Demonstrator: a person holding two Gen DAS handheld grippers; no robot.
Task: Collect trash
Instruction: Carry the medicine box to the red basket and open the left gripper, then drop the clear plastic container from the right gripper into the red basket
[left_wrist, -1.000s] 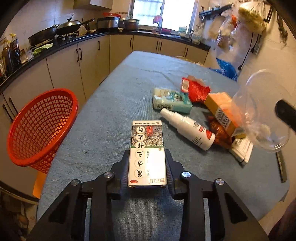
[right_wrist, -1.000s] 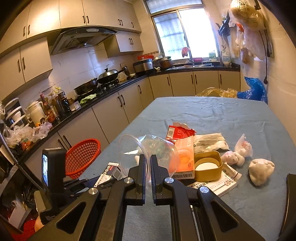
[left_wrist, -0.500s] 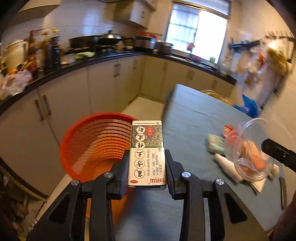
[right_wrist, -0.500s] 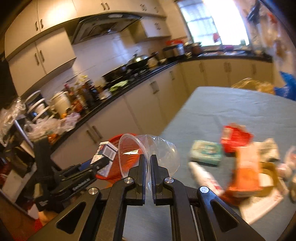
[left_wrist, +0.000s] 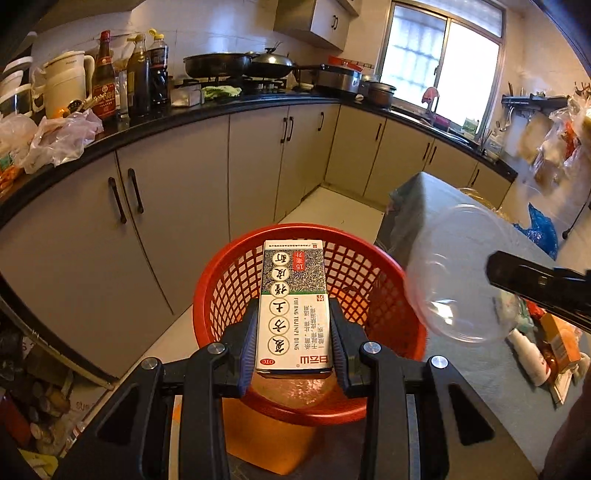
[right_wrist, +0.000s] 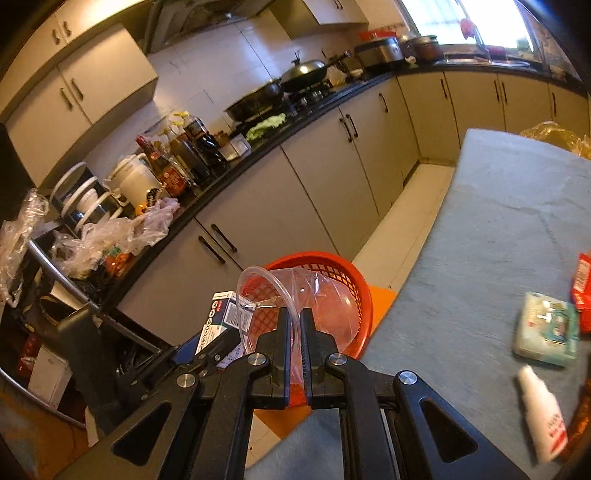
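My left gripper (left_wrist: 293, 317) is shut on a white and green medicine box (left_wrist: 294, 295) and holds it right above the red mesh basket (left_wrist: 229, 295). My right gripper (right_wrist: 299, 317) is shut on the rim of a clear plastic bowl (right_wrist: 325, 299), held over the basket (right_wrist: 354, 284) next to the table's edge. The bowl also shows in the left wrist view (left_wrist: 458, 273), to the right of the basket. The left gripper with the box (right_wrist: 221, 321) shows in the right wrist view, just left of the bowl.
The grey-covered table (right_wrist: 498, 229) carries a green pack (right_wrist: 546, 328), a white spray bottle (right_wrist: 539, 410) and a red wrapper (right_wrist: 581, 280). Kitchen cabinets (left_wrist: 177, 206) and a crowded black counter (left_wrist: 184, 110) stand behind the basket. An orange stool (left_wrist: 266, 439) is under the basket.
Both grippers have swung left off the table with their loads. The box and the bowl now hang over the basket, which looks closer and more centred.
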